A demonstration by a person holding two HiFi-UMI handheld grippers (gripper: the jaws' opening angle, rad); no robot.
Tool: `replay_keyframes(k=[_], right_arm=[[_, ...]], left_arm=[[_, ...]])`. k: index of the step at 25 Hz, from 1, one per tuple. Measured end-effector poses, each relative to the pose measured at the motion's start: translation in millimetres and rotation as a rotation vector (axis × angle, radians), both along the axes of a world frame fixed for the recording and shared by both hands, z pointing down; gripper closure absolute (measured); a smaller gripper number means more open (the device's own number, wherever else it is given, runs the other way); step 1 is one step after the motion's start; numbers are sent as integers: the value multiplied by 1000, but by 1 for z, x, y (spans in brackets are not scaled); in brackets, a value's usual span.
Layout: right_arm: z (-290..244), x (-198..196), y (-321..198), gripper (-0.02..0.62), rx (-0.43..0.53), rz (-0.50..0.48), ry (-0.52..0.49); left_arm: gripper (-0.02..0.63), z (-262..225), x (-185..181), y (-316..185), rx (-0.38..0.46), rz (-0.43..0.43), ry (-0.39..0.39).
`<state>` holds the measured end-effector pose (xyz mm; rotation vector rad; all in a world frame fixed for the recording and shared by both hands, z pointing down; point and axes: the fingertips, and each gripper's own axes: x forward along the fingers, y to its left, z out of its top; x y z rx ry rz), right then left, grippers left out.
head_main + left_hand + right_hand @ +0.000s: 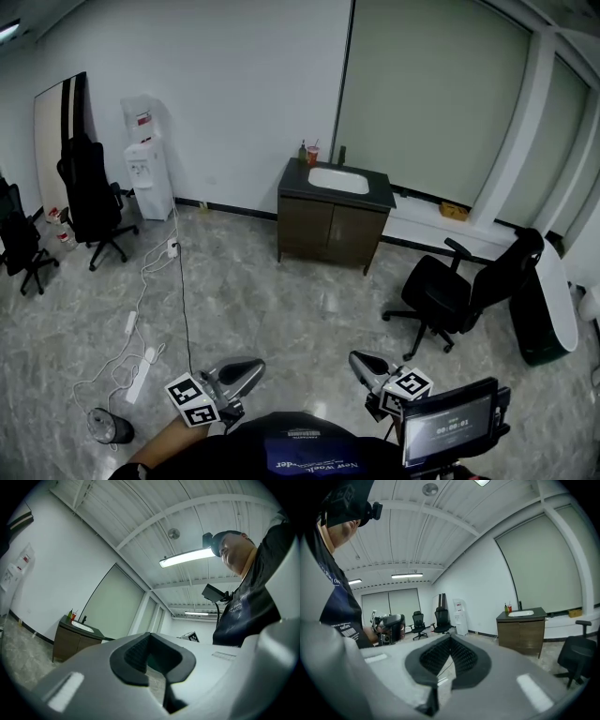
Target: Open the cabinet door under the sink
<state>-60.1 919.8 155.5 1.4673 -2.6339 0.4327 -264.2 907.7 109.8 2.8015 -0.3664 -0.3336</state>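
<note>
Though ahead, cabinet door [309, 226] well beyond left tool [253, 367], right tool [357, 359].

L gripper [251, 368] and R gripper [360, 360] are held low in front of the torso [300, 448], side by side but apart, tips pointing fwd, marker cubes [192, 400] at the rear. Both pairs of jaws are closed tip to tip w/ nothing between them, and the ridged pads [440, 656] bow apart behind the tips. L forearm [155, 452] shows at the bottom edge, behind its gripper.
</note>
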Motion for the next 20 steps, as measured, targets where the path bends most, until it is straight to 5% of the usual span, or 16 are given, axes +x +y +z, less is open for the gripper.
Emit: replay_keyframes(k=[3,9,20], right_arm=[[-6,36,-55,595,-2,-46,3],[-12,50,-81,594,46,-108,25],[-7,101,-176,595,26,-122,9]], left_arm=[[606,-9,37,-46,-11,-38,6],[606,-8,51,-60,22,-90,20],[606,-9,123,-150,5,-57,-5]])
